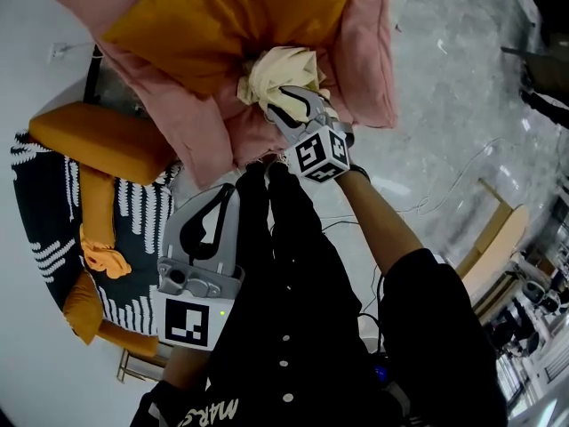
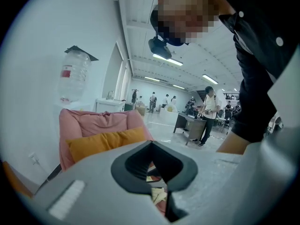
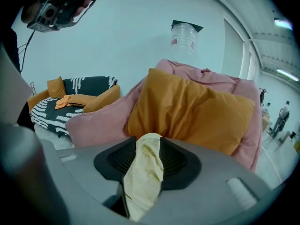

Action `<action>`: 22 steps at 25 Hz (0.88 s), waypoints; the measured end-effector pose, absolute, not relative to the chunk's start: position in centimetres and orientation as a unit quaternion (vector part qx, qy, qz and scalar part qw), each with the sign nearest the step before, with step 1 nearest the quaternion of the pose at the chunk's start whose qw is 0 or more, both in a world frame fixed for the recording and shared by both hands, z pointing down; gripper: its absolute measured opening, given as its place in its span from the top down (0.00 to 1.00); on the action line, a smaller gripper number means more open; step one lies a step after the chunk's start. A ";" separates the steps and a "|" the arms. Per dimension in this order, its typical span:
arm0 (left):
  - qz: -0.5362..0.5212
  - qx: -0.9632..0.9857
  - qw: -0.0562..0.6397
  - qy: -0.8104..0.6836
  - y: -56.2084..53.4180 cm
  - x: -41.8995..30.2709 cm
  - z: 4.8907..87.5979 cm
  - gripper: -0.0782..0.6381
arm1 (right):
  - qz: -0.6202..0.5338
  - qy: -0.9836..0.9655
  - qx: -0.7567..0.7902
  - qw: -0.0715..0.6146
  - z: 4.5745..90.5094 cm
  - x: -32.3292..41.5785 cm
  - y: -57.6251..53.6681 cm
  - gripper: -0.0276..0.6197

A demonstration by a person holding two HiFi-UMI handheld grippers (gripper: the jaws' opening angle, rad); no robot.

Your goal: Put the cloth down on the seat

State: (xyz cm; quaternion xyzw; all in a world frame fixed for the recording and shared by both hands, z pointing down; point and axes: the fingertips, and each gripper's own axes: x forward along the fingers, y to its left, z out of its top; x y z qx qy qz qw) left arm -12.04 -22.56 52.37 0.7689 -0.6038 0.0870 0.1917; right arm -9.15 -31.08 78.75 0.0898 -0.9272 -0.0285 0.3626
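Head view: at 12 o'clock, the right gripper (image 1: 290, 102) pinches a crumpled cream cloth (image 1: 276, 71) over the padded pink armchair (image 1: 360, 56), just in front of its orange square cushion (image 1: 222, 16). It is probably held there so that letting go drops it on the seat; contact with the seat cannot be judged. At 7 o'clock the left gripper (image 1: 216, 221) hangs near the person's body, jaws together and empty, seemingly kept clear. Only the right gripper view shows the cloth squeezed between ribbed black pads. Only the left gripper view shows distant standing people (image 2: 208, 114).
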 end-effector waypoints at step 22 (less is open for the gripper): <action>0.079 0.795 0.117 -0.590 -24.1 -10.8 43.4 0.89 | -0.030 -0.955 0.104 0.276 60.0 -4.8 -31.3 0.92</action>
